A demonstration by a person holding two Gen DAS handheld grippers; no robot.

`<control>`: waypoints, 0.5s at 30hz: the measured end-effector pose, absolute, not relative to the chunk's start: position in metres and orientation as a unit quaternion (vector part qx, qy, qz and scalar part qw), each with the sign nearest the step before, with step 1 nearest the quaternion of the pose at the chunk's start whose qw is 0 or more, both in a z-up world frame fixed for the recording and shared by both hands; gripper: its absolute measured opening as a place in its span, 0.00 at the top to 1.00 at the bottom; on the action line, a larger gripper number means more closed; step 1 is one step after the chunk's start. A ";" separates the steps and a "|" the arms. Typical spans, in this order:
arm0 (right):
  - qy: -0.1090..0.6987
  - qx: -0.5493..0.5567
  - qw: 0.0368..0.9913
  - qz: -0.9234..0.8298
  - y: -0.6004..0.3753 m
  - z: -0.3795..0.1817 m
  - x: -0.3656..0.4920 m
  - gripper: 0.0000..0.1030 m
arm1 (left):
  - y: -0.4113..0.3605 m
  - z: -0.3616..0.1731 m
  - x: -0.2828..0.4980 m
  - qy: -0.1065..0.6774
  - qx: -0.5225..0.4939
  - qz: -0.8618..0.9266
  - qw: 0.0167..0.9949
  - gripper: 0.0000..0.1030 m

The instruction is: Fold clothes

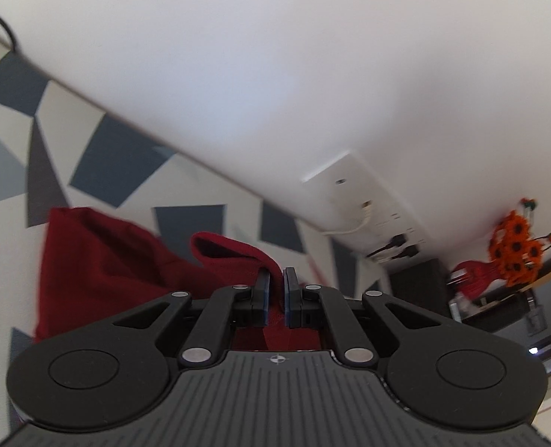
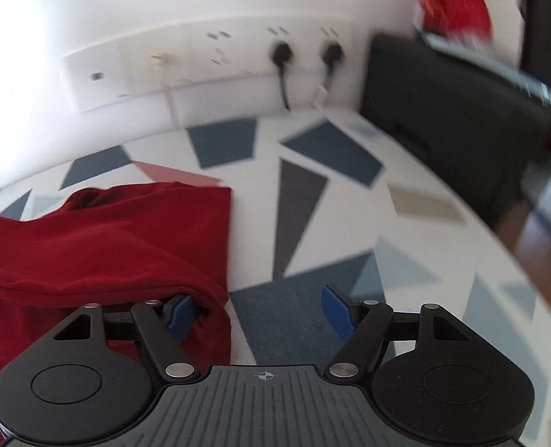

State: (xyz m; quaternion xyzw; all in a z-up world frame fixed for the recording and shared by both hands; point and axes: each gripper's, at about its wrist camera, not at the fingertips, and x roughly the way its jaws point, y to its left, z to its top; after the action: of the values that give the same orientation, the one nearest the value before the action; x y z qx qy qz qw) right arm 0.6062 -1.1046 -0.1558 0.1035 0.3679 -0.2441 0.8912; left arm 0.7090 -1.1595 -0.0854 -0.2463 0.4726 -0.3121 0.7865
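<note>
Closest to the left wrist camera, the left gripper has its jaws pressed together on a fold of the red garment. A narrow strip of the cloth runs down between the two pads, and a rolled hem arches up and to the left from the pinch. The rest of that garment spreads away to the left of the gripper over the patterned surface, a white cloth printed with blue and grey angular shapes.

In the right wrist view, the right gripper stands spread, with nothing pinched. Its left blue pad sits at the edge of the garment, partly tucked under a hanging fold of the hem, while its right pad is well clear of the cloth, over a blue patch of the print. Between the two pads only the patterned surface shows. The garment fills the left half of this view, its straight right edge running away from the gripper.

Farther off, a white wall carries a row of sockets with two black plugs in them. A dark box stands at the far right, and orange flowers show beyond.
</note>
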 end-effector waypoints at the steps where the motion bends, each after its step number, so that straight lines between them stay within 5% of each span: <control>1: 0.363 0.095 0.895 -0.241 -1.103 -0.154 0.605 0.60 | -1.157 -0.089 0.709 0.475 -0.242 -0.307 0.788 0.93; 6: 0.336 0.116 0.903 -0.240 -1.108 -0.144 0.603 0.71 | -1.151 -0.081 0.709 0.460 -0.244 -0.320 0.792 0.93; 10: 0.329 0.168 0.899 -0.234 -1.120 -0.137 0.612 0.90 | -1.173 -0.055 0.722 0.436 -0.240 -0.335 0.800 0.94; 15: 0.301 0.218 0.896 -0.243 -1.121 -0.133 0.608 0.94 | -1.204 -0.006 0.726 0.381 -0.229 -0.381 0.811 0.95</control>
State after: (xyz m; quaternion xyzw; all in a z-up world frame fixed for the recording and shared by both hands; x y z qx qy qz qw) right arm 0.6079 -1.1213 -0.1334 0.2184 0.3014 -0.2428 0.8958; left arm 0.7255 -1.2035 -0.0061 -0.2291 0.3807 -0.3808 0.8109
